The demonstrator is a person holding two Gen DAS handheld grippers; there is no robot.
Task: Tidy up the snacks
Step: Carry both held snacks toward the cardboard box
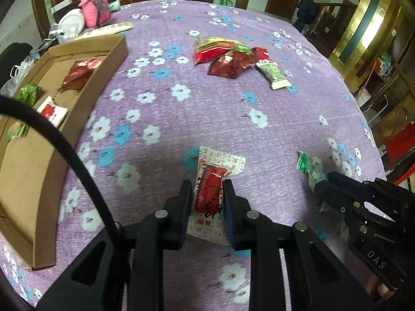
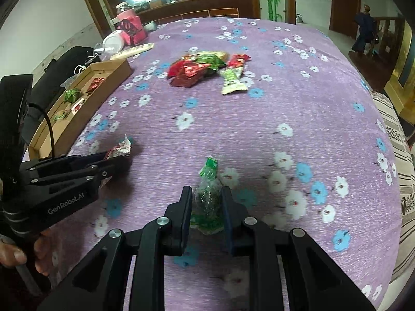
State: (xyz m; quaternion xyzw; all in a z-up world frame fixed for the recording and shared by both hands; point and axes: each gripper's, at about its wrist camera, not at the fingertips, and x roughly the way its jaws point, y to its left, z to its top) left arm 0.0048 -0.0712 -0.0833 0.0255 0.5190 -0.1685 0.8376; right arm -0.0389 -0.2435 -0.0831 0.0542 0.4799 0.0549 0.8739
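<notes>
Gripping a red-and-white snack packet between its two black fingers, the left gripper hangs over the purple flowered tablecloth, its jaws drawn narrow onto the wrapper, whose white crimped ends stick out beyond the pads at both ends. The right gripper is likewise closed tight on a green-wrapped snack, the twisted green tail of the wrapper poking out past the fingertips. The two tools sit side by side: in the left wrist view the right one shows at the lower right edge with the green wrapper in its tip, and in the right wrist view the left one shows at the left edge, held by a person's hand low in the corner. Farther out to the left lies a shallow cardboard box along the table's edge; in it are a small white-and-red packet, two green sweets and, at the far end, a dark red foil packet. Toward the middle of the table, well apart from both grippers, sits a loose pile of snacks in red, dark red and green wrappers, overlapping one another, with a long green-and-white packet at its right side. At the far left corner stand a pink knitted object and a white round container, with a long pale packet lying just in front of them.
</notes>
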